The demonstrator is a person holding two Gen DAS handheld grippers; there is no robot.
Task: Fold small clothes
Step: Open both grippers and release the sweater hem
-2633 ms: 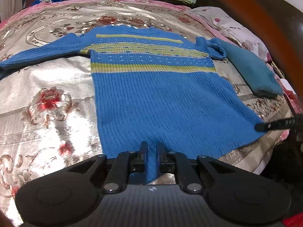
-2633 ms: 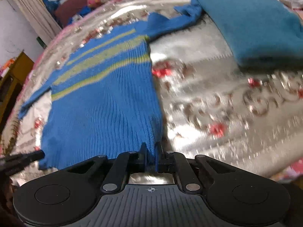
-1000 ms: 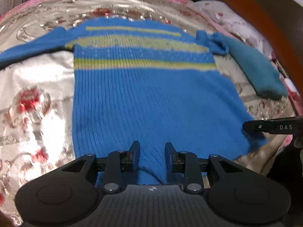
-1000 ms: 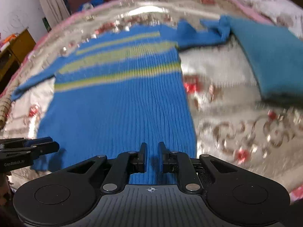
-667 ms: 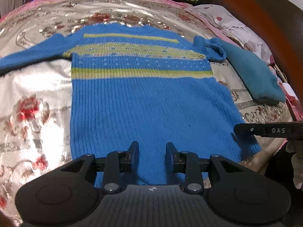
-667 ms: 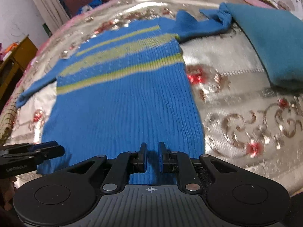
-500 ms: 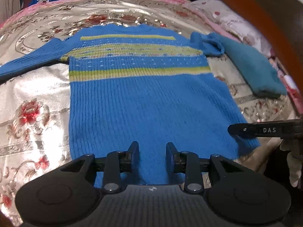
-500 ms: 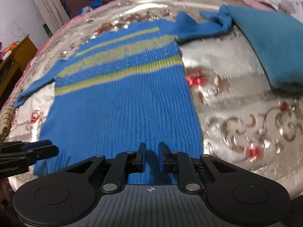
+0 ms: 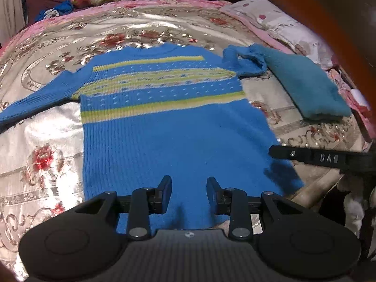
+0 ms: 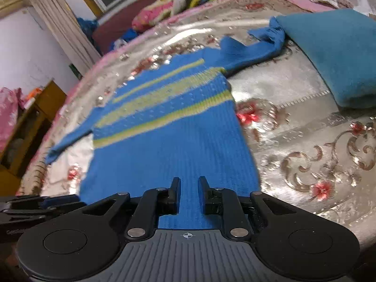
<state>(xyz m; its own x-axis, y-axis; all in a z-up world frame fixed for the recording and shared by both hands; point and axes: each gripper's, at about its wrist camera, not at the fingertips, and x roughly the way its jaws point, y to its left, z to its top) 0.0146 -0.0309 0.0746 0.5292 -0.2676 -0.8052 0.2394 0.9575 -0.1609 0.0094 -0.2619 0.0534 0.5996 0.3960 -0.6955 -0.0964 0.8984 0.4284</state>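
Left wrist view: the blue striped sweater (image 9: pixel 174 127) is spread flat on the floral bedspread (image 9: pixel 40 145), neck far, hem near — its long axis runs straight away from the left gripper (image 9: pixel 189 188). The jaws are parted a moderate way, nothing is pinched; the hem is seen just below and ahead of the tips. The right gripper (image 9: pixel 272 152) is seen side-on over the hem's right corner, so its gap cannot be told here. A folded teal garment (image 9: pixel 307 87) is lying right of the sweater, touching the bunched right sleeve.

Right wrist view: the same sweater (image 10: pixel 164 141) is seen stretching up-left from the right gripper (image 10: pixel 189 186); its jaws are narrowly parted, empty, with the hem's right part under them. The left gripper (image 10: pixel 70 201) is glimpsed at the hem's left corner. Each hand is judged nearest its own hem side.
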